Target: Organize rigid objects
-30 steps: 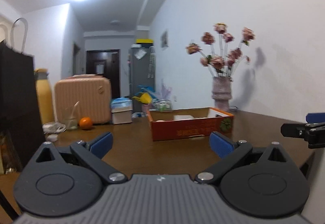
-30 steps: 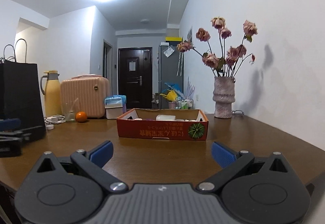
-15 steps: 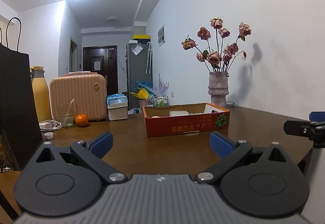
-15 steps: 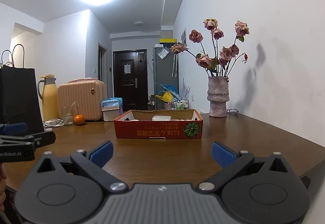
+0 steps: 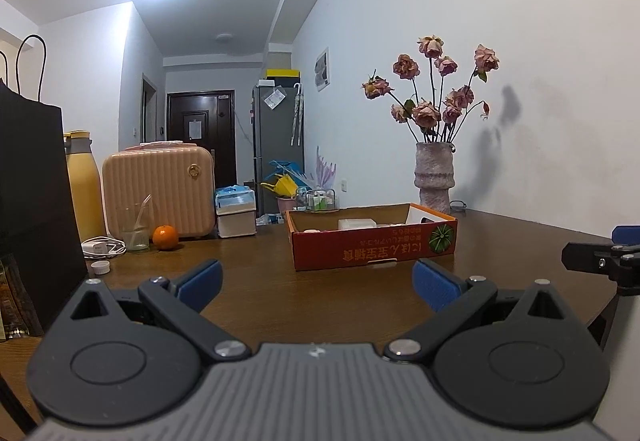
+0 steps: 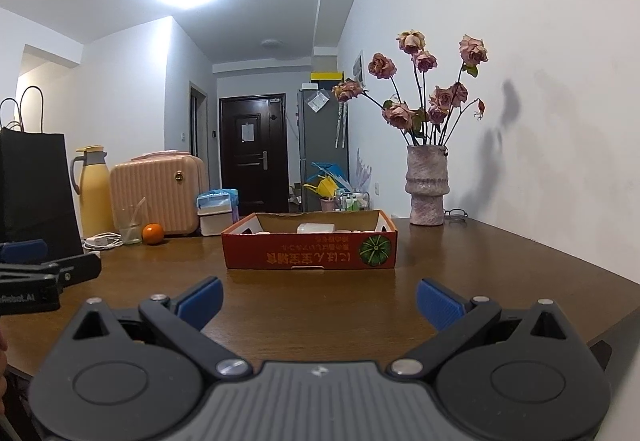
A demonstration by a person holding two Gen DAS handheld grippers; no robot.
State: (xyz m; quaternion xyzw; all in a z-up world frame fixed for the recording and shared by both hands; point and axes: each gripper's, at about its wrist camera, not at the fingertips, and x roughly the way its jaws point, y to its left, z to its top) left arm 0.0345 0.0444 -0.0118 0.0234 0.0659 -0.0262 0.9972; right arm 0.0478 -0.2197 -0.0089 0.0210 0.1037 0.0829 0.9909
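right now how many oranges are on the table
1. The orange sits on the table by the glass, in front of the pink case. Others may hide behind the black bag.

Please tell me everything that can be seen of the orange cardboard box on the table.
The orange cardboard box is a shallow, open tray of printed cardboard with plain brown inner walls. Its front wall carries yellow characters, printed upside down, and a green pumpkin picture at the right end. It sits flat on the brown wooden table, level, ahead of both tools and apart from them. Inside, a white rectangular item and some pale low things show over the rim; what they are cannot be told. Nothing grips it.
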